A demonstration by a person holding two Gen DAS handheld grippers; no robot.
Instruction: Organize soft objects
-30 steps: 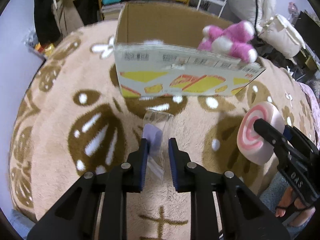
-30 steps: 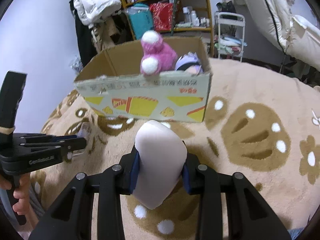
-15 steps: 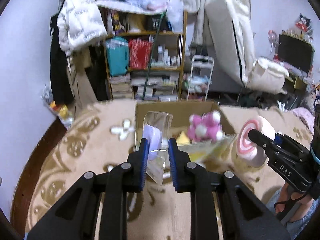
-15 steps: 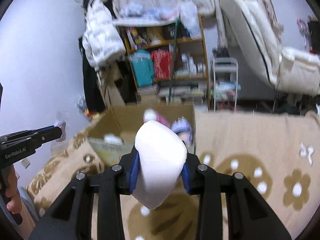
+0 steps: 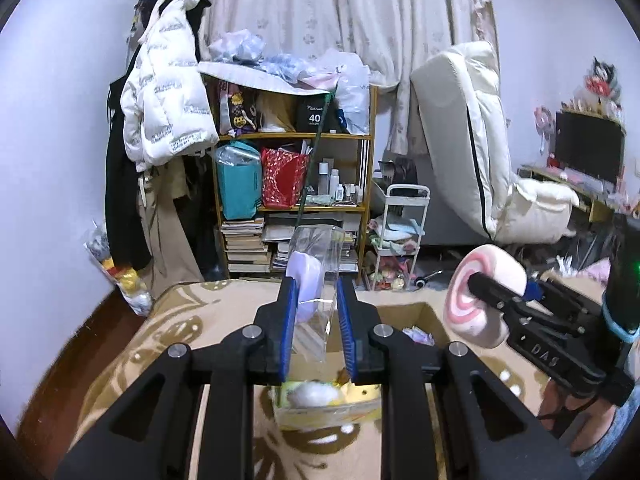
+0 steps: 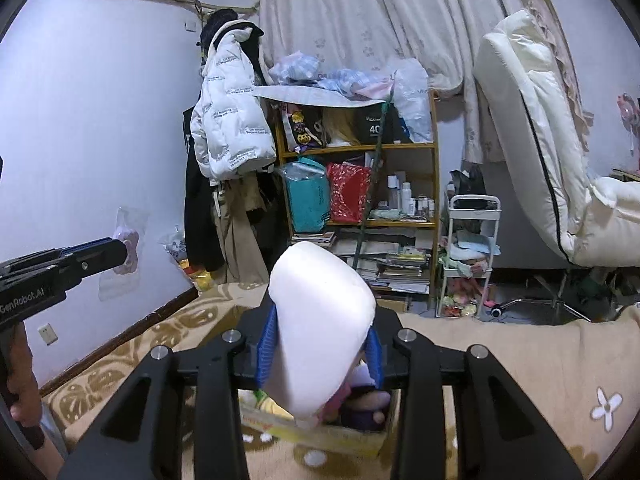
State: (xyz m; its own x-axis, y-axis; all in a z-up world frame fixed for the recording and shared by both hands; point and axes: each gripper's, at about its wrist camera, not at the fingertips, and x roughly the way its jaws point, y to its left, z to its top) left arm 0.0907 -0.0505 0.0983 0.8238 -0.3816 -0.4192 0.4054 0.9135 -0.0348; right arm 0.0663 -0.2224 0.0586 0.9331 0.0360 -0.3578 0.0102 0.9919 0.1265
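Both claws have risen since the earlier frames, when they sat low over the patterned bed facing the printed side of the box; now the cardboard box [image 5: 416, 316] lies below and just ahead of their tips, its open top in view. To do the drop well, I would judge each claw should come down until its load hangs inside the box walls, not over the rim, and let go one at a time so neither toy bounces out; the bagged item is light and slippery and may cling to a pad, so open wide. The left claw [image 5: 316, 320] is clamped, with only a narrow gap, on a clear plastic bag [image 5: 318, 276] holding a small lilac plush [image 5: 304, 280], which stands up between and beyond its fingers. The right claw [image 6: 320, 344] is clamped wider on a pink-and-white swirl plush [image 6: 320, 320], squeezing its sides; the toy sticks out past the tips, directly above soft toys [image 6: 364, 396] already lying in the box beneath.
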